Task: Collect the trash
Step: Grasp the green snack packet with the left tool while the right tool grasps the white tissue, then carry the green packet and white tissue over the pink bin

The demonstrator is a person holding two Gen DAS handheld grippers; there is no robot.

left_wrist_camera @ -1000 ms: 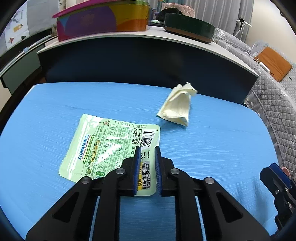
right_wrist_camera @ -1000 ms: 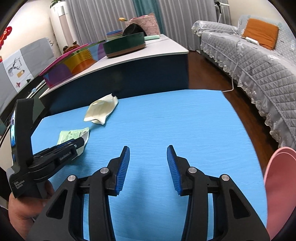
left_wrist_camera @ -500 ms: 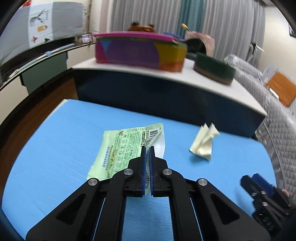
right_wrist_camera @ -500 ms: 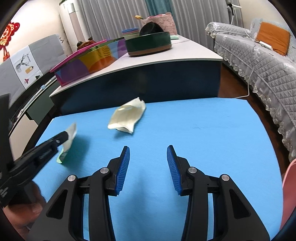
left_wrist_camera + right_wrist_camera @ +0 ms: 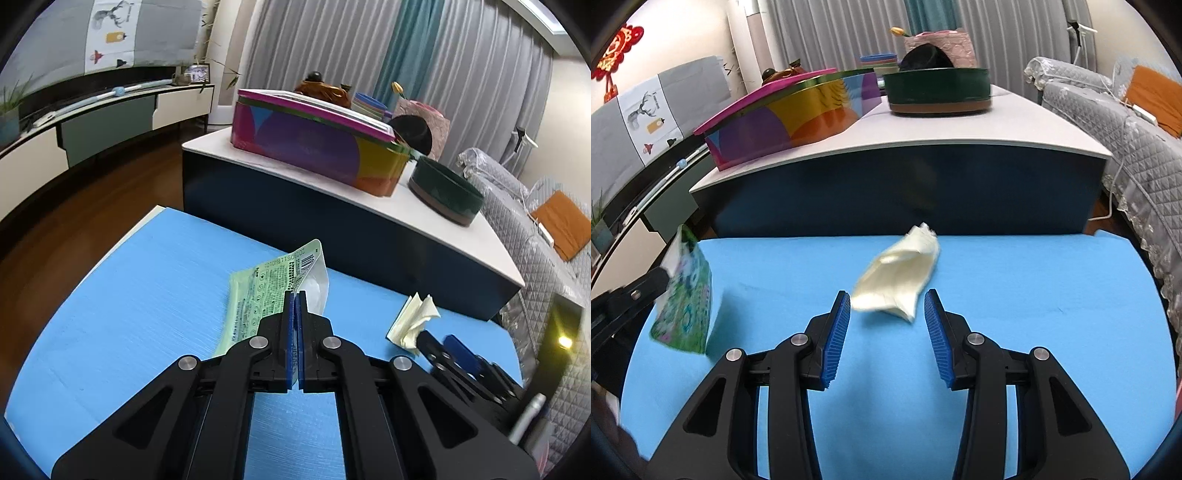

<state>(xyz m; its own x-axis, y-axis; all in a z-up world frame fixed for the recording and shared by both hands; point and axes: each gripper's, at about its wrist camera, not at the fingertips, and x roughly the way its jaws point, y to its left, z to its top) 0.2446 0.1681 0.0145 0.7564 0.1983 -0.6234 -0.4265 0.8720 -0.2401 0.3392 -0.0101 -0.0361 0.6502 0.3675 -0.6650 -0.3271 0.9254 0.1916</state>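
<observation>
Blue tabletop [image 5: 1015, 295]: green snack wrapper [image 5: 266, 291] lifted clear, pinched in left gripper [image 5: 294, 295]; crumpled cream paper [image 5: 897, 277] lying on the surface just ahead of spread-fingered, empty right gripper [image 5: 886, 306].

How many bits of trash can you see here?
2: a green wrapper pinched in the left gripper, and a crumpled paper on the blue table before the open right gripper.

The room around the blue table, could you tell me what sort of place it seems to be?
Most likely a home living room: a grey quilted sofa with an orange cushion, floor-length curtains, and a long low media cabinet along the wall.
</observation>
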